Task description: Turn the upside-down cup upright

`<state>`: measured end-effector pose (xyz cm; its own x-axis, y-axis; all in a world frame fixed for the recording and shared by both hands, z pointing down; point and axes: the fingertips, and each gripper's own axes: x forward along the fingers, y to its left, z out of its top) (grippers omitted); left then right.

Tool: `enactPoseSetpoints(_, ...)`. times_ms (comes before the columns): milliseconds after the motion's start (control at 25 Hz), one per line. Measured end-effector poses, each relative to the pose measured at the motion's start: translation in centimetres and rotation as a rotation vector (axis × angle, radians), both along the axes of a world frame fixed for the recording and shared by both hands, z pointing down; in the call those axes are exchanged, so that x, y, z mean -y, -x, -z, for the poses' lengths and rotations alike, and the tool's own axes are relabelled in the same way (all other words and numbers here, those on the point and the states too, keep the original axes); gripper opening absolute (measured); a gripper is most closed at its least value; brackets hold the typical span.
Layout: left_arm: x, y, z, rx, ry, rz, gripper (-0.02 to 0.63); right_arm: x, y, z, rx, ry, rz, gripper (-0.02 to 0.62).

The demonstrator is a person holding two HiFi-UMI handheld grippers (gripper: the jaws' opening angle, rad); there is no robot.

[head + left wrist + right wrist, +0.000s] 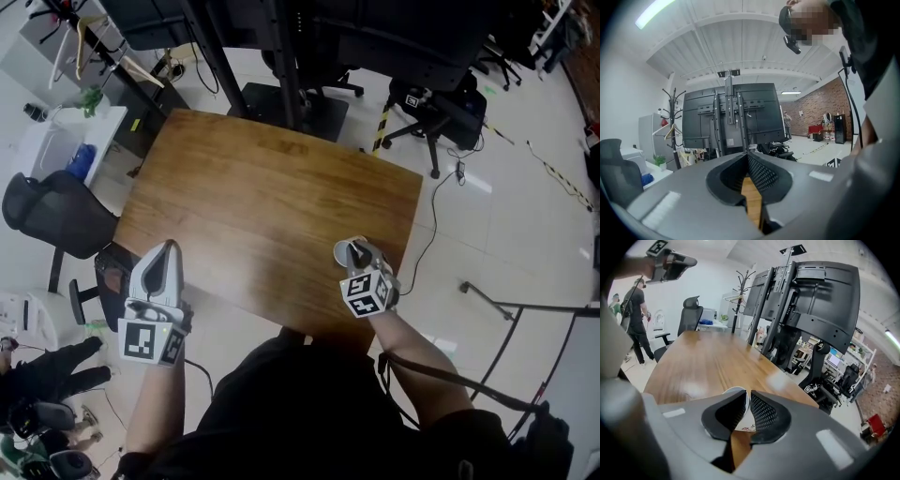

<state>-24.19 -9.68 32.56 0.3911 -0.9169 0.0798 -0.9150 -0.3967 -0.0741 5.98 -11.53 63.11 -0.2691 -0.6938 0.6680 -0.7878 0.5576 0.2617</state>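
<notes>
The white paper cup point(744, 418) is sitting over the near right corner of the brown wooden table point(272, 206), caught between the jaws of the right gripper point(354, 251). The jaws are standing close together and pinching the cup's thin wall, with a round white edge showing just above them. Whether that edge is the rim or the base is not showing clearly, and neither is whether the cup is touching the tabletop.

The cup is likely to be handling as a very light, soft-walled thing. A hard squeeze would probably be denting or creasing it, and its smooth paper could be slipping in a loose pinch. A modest grip on the wall close to the stiffer rolled rim looks the safer hold. Being so light, it is apt to tip if set down off level.

The right gripper is angling downward toward the table. The left gripper point(167, 248) is hovering level at the near left edge of the table, well apart from the cup. Its jaws are closed on nothing, with only a sliver of wood showing between them. A black screen stand point(815, 301) is rising beyond the far edge of the table.
</notes>
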Motion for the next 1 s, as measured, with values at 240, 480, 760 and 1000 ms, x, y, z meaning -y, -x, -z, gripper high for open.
enactPoseSetpoints(240, -0.9, 1.5, -0.7, 0.055, 0.025, 0.036, 0.0, -0.2, 2.6, -1.9, 0.133, 0.043, -0.035, 0.049)
enactPoseSetpoints(480, -1.4, 1.9, 0.1, 0.072, 0.018, 0.048, 0.0, 0.7, 3.4, -2.8, 0.25, 0.026, -0.104, 0.054)
enactPoseSetpoints(760, -1.5, 2.3, -0.3, 0.093, 0.021, 0.048, 0.0, 1.0, 2.3, -1.8, 0.339, 0.008, -0.112, 0.072)
enactPoseSetpoints(1000, -0.9, 1.3, -0.4, 0.079, 0.018, 0.031, 0.0, 1.5, -2.3, 0.0, 0.458, 0.055, -0.12, 0.161)
